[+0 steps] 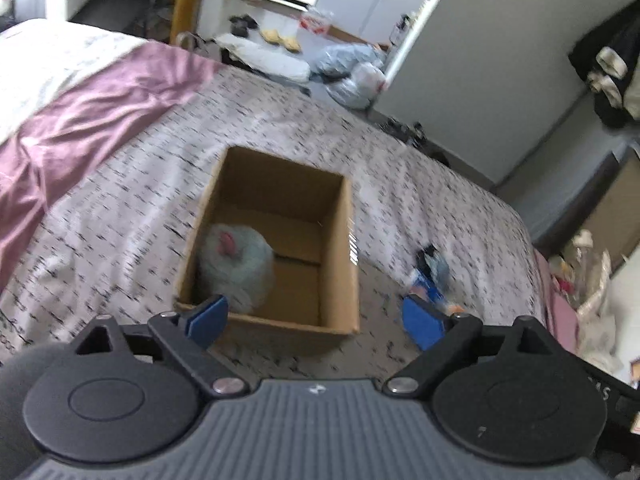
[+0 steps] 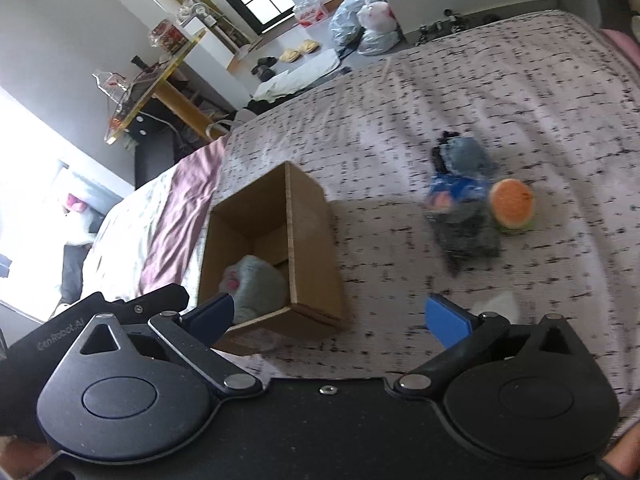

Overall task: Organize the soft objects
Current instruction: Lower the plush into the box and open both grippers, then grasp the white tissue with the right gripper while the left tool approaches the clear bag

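Note:
An open cardboard box (image 1: 344, 216) (image 2: 308, 240) stands on the patterned bed. Inside it lies a pale blue plush toy with a pink patch (image 1: 236, 256) (image 2: 256, 280). My left gripper (image 1: 316, 316) hangs open above the box's near edge, nothing between its blue pads. My right gripper (image 2: 332, 316) is open too, over the box's near right corner, also empty. To the right of the box lies a heap of soft things: a blue-grey plush (image 2: 464, 156) (image 1: 434, 268), a dark cloth (image 2: 468, 236) and an orange watermelon-slice toy (image 2: 512, 204).
A mauve sheet (image 1: 80, 120) (image 2: 180, 220) is draped across the bed to the left of the box. Beyond the bed's far edge the floor holds plastic bags (image 2: 364, 24), slippers (image 2: 298, 50) and a white mat. A glass-topped desk (image 2: 160, 68) stands at the back left.

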`<state>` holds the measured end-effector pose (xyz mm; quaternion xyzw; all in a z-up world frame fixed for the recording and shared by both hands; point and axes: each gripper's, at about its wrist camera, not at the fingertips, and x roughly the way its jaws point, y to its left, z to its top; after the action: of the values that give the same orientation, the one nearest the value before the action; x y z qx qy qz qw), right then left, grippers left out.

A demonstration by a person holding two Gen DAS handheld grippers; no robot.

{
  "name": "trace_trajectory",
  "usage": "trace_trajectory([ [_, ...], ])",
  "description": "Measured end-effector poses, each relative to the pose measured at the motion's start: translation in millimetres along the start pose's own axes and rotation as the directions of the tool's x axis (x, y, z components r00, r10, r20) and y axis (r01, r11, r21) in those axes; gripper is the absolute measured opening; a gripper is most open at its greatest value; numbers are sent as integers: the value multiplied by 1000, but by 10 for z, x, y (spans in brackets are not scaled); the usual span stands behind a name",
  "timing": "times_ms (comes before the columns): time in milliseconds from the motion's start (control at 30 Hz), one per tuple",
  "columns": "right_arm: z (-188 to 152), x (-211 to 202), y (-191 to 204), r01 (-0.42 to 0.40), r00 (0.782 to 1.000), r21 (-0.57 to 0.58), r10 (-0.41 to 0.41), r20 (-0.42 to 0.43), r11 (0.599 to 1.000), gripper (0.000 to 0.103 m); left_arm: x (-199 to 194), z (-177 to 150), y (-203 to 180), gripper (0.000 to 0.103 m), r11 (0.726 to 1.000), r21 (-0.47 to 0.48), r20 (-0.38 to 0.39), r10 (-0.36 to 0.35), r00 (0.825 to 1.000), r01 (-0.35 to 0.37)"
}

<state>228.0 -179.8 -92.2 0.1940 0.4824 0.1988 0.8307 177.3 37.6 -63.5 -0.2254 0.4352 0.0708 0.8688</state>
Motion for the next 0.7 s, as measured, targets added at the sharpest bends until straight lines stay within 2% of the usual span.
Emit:
trace_trajectory([
  [100, -43, -73, -122, 14, 1000, 12, -14, 9, 1000, 103, 20, -75, -94, 94, 1000, 5, -25, 2, 1000, -2],
  [300, -156, -168, -298, 66, 997, -6, -65, 40, 998, 103, 15, -157, -282, 94, 998, 62, -16, 24, 1000, -23],
  [700, -352, -107, -615, 91, 994, 20, -92, 51, 996, 103, 137, -305, -571, 94, 989, 141, -30, 38, 999, -34],
])
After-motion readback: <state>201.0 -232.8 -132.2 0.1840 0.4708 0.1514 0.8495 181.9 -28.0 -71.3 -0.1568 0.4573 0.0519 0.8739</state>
